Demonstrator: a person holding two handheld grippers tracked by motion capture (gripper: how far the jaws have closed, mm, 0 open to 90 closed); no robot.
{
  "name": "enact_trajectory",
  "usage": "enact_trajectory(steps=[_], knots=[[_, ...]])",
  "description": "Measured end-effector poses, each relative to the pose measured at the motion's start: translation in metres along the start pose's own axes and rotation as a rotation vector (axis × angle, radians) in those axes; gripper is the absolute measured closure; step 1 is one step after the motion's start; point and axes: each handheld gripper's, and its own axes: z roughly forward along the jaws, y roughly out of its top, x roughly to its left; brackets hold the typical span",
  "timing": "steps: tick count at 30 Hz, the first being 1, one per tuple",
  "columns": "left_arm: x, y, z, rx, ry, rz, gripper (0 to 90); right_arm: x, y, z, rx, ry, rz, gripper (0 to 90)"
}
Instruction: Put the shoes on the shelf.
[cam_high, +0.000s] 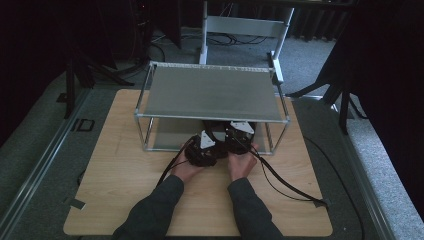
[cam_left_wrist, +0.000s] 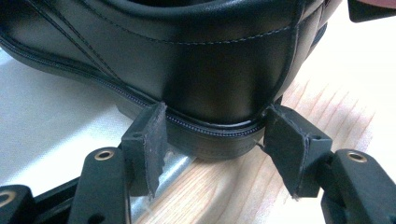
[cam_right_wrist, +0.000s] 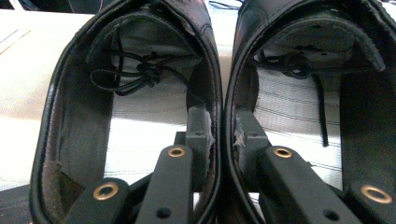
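My left gripper (cam_left_wrist: 212, 140) has its fingers (cam_left_wrist: 145, 140) set on either side of the heel of a black leather shoe (cam_left_wrist: 187, 60), one pad at each flank of the sole's back edge. The pads sit right against the sole, though I cannot tell whether they press it or only bracket it. The shoe's heel rests where the pale wooden surface (cam_left_wrist: 224, 186) meets the metal edge of the rack's lower shelf (cam_left_wrist: 56, 130), with the rest of the shoe lying over the shelf.

My right gripper (cam_right_wrist: 224, 135) reaches into a pair of black shoes standing side by side, heels toward me. One finger goes inside the left shoe (cam_right_wrist: 70, 121), the other finger inside the right shoe (cam_right_wrist: 364, 107), and the two adjoining inner walls are pinched together between them, so my fingers are closed on both shoes at once. Loose laces lie inside each shoe, over the shiny ribbed shelf beneath.

From the high view, both my hands are close together at the front of a two-tier metal rack (cam_high: 210, 92) that stands on the wooden surface (cam_high: 125, 165), the left gripper (cam_high: 202, 147) and right gripper (cam_high: 239, 136) pushed under its top shelf, cables trailing back toward me.
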Motion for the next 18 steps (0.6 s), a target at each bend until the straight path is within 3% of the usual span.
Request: enact_trajectory(steps=[3,7,15,18], knots=[[0.006,0.000,0.002,0.006,-0.030,-0.032,39.7,0.000,0.000,0.001,-0.022,0.015,-0.001,70.9],[0.011,0.006,0.003,0.008,-0.032,-0.039,41.1,-0.005,0.005,0.003,-0.090,0.031,0.022,49.6],[0.010,0.007,0.005,0.027,-0.026,-0.047,38.1,-0.001,0.000,-0.021,-0.158,0.074,-0.069,39.2],[0.010,0.004,0.005,0.032,-0.018,-0.063,35.5,-0.010,-0.006,-0.039,-0.207,0.103,-0.092,37.1]])
